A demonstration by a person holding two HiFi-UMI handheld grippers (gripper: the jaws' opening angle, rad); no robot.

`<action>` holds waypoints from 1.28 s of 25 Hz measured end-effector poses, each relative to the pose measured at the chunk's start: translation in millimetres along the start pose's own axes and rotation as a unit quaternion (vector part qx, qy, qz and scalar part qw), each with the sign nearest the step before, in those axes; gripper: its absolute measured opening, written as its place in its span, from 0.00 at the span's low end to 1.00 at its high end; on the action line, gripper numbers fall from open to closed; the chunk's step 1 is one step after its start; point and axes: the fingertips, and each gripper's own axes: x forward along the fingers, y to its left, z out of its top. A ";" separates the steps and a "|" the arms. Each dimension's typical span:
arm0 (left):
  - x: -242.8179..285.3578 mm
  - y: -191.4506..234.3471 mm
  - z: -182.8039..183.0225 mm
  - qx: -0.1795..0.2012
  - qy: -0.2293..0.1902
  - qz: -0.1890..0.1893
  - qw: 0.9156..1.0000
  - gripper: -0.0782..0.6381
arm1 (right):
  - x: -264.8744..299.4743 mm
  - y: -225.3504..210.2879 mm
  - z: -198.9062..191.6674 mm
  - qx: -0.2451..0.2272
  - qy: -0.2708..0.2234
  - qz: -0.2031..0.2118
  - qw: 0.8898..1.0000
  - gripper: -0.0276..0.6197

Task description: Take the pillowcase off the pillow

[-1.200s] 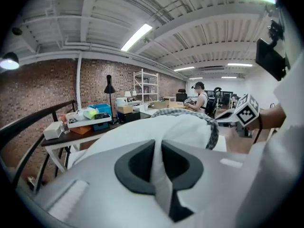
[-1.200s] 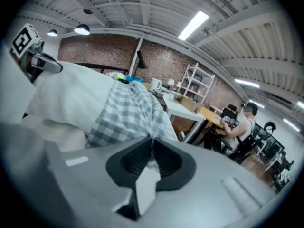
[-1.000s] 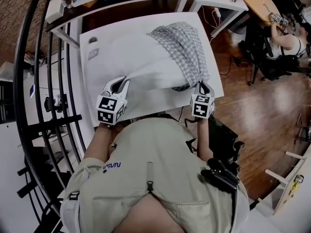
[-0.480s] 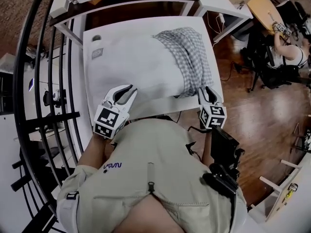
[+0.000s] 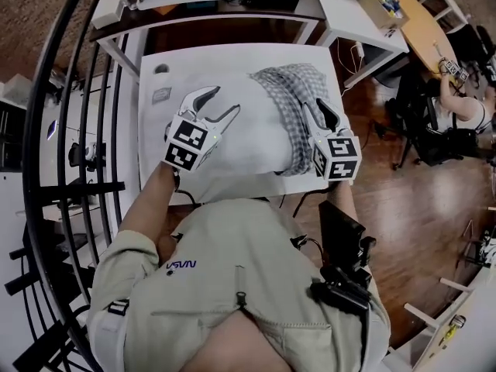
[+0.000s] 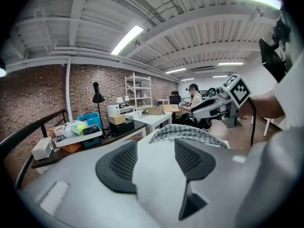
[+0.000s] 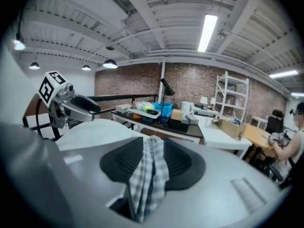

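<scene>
Jaws on my left gripper (image 5: 223, 99) stand wide apart and have just been opening. Nothing is caught in them, and the bare white pillow (image 5: 248, 134) shows through the gap. On my right gripper (image 5: 319, 108) they look clamped on a bunched fold of the checked pillowcase (image 5: 298, 91), which hangs between the pads in the right gripper view. The pillow lies across the white table (image 5: 149, 130), and the pillowcase is gathered over its right end only, so the left and middle of the pillow are already uncovered. I judge the job to be well along, with what remains being to draw that last band of cloth off the right end. To do it cleanly I would bring the left gripper down onto the bare pillow near the edge of the cloth and pinch or press it there, so the pillow cannot slide along with the pull. Then I would draw the right gripper away to the right, low and roughly level, rather than lifting, since an upward tug would only raise the pillow inside the case. The fold in the right jaws looks thin and loose, so I would pull steadily and watch for it slipping out. If the cloth snags on a far or near corner of the pillow, I would stop and regrip closer to that corner instead of yanking.
</scene>
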 end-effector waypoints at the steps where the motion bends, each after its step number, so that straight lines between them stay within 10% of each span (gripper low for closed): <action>1: 11.0 5.2 4.9 0.008 0.005 0.000 1.000 0.46 | 12.8 2.0 9.6 -0.015 0.000 0.010 1.000 0.25; 12: 99.1 15.0 -61.1 -0.024 0.198 -0.044 0.979 0.50 | 139.0 13.2 14.4 -0.120 0.141 0.092 0.978 0.33; 17: 95.1 -29.1 -98.3 0.006 0.225 -0.063 0.972 0.29 | 153.9 32.2 -42.1 -0.124 0.262 0.133 0.948 0.39; 19: 88.3 -39.7 -98.7 0.030 0.212 -0.054 0.975 0.18 | 153.7 33.7 -59.5 -0.161 0.291 0.126 0.935 0.37; 22: 64.9 -39.3 -71.8 0.033 0.162 -0.044 0.985 0.13 | 158.6 22.5 -34.7 -0.218 0.243 0.070 0.942 0.08; 32: -56.8 -26.3 -0.3 -0.115 -0.005 -0.040 0.993 0.13 | 119.8 -68.3 27.6 -0.152 0.142 -0.107 0.972 0.07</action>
